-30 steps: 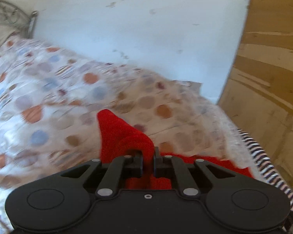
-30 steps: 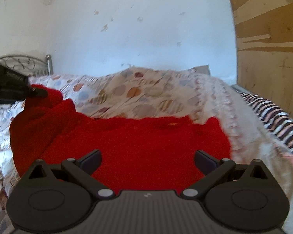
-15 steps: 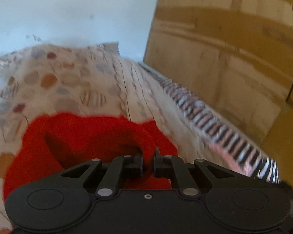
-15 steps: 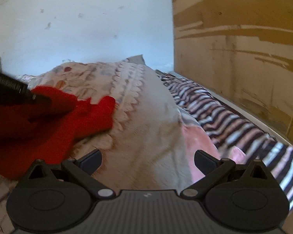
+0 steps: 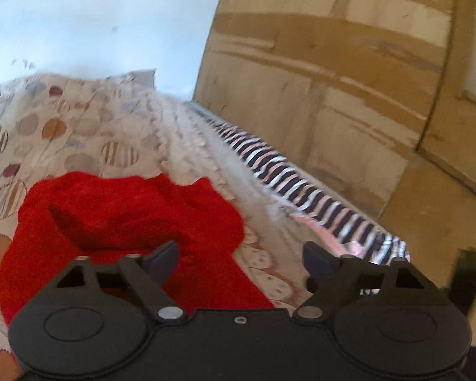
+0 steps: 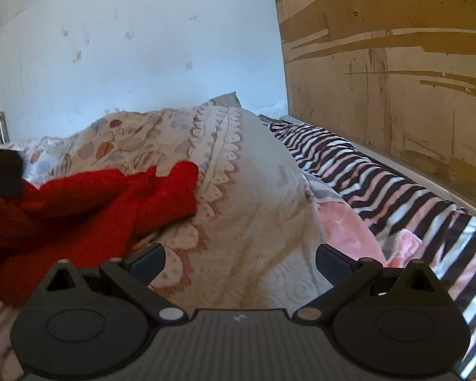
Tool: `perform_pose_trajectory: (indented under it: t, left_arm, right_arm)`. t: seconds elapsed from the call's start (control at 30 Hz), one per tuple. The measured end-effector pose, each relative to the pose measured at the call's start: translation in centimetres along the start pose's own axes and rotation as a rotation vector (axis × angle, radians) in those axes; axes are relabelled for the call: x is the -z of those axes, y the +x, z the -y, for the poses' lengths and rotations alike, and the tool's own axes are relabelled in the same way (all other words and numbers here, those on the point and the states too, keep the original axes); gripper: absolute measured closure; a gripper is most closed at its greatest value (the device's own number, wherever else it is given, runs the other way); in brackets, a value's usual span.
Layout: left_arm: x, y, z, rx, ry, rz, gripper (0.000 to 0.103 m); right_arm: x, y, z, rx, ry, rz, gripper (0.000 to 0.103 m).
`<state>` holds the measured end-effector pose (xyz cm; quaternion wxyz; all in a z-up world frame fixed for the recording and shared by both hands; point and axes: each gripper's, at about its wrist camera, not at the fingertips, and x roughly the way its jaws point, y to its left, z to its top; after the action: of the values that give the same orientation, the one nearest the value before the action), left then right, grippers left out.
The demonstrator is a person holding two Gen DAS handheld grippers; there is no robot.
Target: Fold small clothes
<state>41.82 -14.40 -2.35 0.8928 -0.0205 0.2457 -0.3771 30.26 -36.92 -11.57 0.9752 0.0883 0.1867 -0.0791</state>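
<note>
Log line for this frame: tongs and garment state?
left tongs open | right tongs open | red garment bunched on bedspread, ungripped

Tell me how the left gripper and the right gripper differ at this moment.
1. The left gripper sits over the red garment, its left finger overlapping the cloth; the right gripper faces bare patterned quilt, with the garment off to its left.
2. The left gripper's body is smooth, the right gripper's ribbed.

Shared: both are black, with jaws spread wide and nothing between them.
</note>
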Motion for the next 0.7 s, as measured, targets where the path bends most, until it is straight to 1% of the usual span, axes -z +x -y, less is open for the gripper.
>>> perform_pose_trajectory:
  t: [0.03,0.07,0.1,0.2,0.27,0.3,0.37,0.43,0.47,0.53,0.6,0.67,0.7]
  left_arm:
    - [0.3,-1.0,0.2,0.004,0.006,0.027,0.003]
    - [0.5,-2.0,0.3,-0.001,0.014,0.06,0.001]
    - [0.7,-2.8,0.4,-0.024,0.023,0.09,0.001]
    - [1.4,-5.0,0.2,-0.163,0.066,0.169,0.001]
    - [1.8,-5.6,-0.4,-0.248,0.096,0.191,0.001]
    - [2.1,-5.6,-0.9,-0.278,0.111,0.183,0.001]
    - [2.7,-5.1,-1.7,-0.348,0.146,0.133,0.001]
    - [3.4,-4.3,-2.5,-0.383,0.19,0.088,0.001]
    - [3.6,-4.0,-2.7,-0.382,0.211,0.068,0.001]
    - [3.9,-3.3,-3.1,-0.346,0.275,0.021,0.001]
    - [4.1,-2.8,-3.4,-0.329,0.341,-0.018,0.001]
    - [4.4,-2.4,-3.0,-0.325,0.421,-0.041,0.003]
    - [4.6,-2.4,-2.8,-0.328,0.451,-0.047,0.008]
  right_arm:
    - [-0.3,0.1,-0.1,-0.017,0.01,0.005,0.0]
    - [-0.5,0.3,-0.1,-0.037,0.018,0.011,0.0]
    - [-0.7,0.4,-0.2,-0.063,0.027,0.016,0.0]
    - [-1.9,1.1,-0.4,-0.181,0.084,0.024,0.0]
    - [-2.9,2.0,-0.7,-0.274,0.133,0.02,0.0]
    - [-3.4,2.5,-0.9,-0.315,0.151,0.016,0.0]
    - [-4.7,3.9,-1.6,-0.419,0.177,0.011,0.0]
    - [-5.8,5.9,-2.4,-0.531,0.18,-0.014,0.0]
    - [-6.3,7.0,-2.9,-0.565,0.181,-0.04,0.0]
    - [-7.0,9.2,-3.7,-0.613,0.195,-0.079,0.0]
    - [-7.5,11.3,-4.5,-0.679,0.202,-0.123,0.0]
    - [-7.7,12.9,-5.3,-0.703,0.199,-0.155,0.001]
    - [-7.8,13.6,-5.7,-0.698,0.19,-0.176,0.002]
